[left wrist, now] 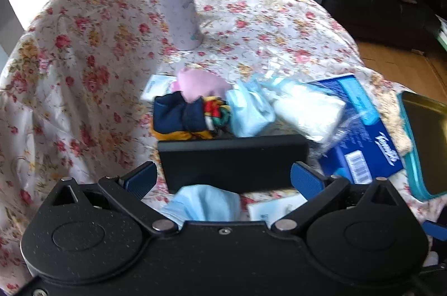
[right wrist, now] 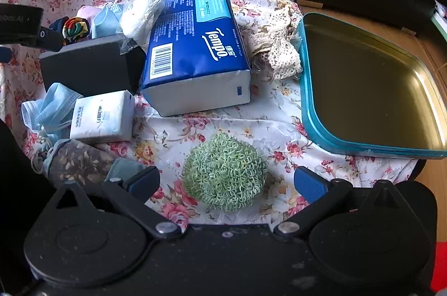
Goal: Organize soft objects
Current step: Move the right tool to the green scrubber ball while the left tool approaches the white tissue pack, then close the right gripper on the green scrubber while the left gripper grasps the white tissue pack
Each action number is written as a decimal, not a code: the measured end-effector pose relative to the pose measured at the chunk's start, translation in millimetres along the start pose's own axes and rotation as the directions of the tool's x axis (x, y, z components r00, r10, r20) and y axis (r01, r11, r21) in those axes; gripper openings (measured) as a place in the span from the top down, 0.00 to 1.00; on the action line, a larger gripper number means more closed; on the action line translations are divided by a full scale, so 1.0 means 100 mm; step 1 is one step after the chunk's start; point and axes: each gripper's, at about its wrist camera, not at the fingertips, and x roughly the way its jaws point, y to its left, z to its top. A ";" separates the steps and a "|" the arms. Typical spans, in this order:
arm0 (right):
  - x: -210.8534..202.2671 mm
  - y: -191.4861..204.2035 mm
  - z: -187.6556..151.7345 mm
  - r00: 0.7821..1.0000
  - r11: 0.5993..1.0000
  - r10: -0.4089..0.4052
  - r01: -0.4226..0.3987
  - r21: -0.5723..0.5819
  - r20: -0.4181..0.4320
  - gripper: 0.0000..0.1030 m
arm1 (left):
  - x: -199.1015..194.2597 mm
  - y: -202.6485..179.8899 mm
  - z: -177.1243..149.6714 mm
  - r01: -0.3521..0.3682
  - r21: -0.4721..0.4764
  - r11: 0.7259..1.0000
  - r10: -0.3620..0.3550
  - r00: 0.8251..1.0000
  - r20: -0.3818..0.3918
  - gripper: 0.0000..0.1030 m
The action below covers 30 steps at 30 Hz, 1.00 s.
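Observation:
My right gripper (right wrist: 226,181) is open, its jaws on either side of a green fuzzy ball (right wrist: 225,173) on the floral cloth. My left gripper (left wrist: 223,180) is open and empty, above a black foam block (left wrist: 232,162) and a blue face mask (left wrist: 204,202). Beyond the block lie a navy and yellow sock bundle (left wrist: 181,117), a pink cloth (left wrist: 201,85), a light blue mask (left wrist: 248,109) and a white pack in clear wrap (left wrist: 310,111). The blue Tempo tissue pack (right wrist: 195,50) and a small white tissue pack (right wrist: 103,117) lie left of a teal-rimmed gold tray (right wrist: 363,83).
A lilac bottle (left wrist: 178,5) stands at the back of the table. A cream lace cloth (right wrist: 279,50) lies between the Tempo pack and the tray. A dark patterned cloth (right wrist: 75,162) lies at the front left. The table edge drops to the floor on the right.

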 end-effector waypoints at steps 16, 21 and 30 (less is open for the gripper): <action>0.02 -0.06 0.00 0.999 0.998 0.015 -0.017 0.061 0.036 0.01 | -0.06 -0.28 -0.06 0.072 -0.008 0.997 -0.072 0.997 -0.018 0.04; 0.06 -0.09 -0.02 0.999 0.997 0.030 -0.031 0.070 0.009 0.08 | -0.05 -0.30 -0.06 0.098 -0.044 0.994 -0.099 0.995 -0.030 0.04; 0.05 -0.03 -0.05 1.000 1.000 0.017 -0.018 0.023 0.010 0.39 | 0.02 -0.42 -0.10 0.139 -0.104 0.985 -0.147 0.986 -0.073 0.04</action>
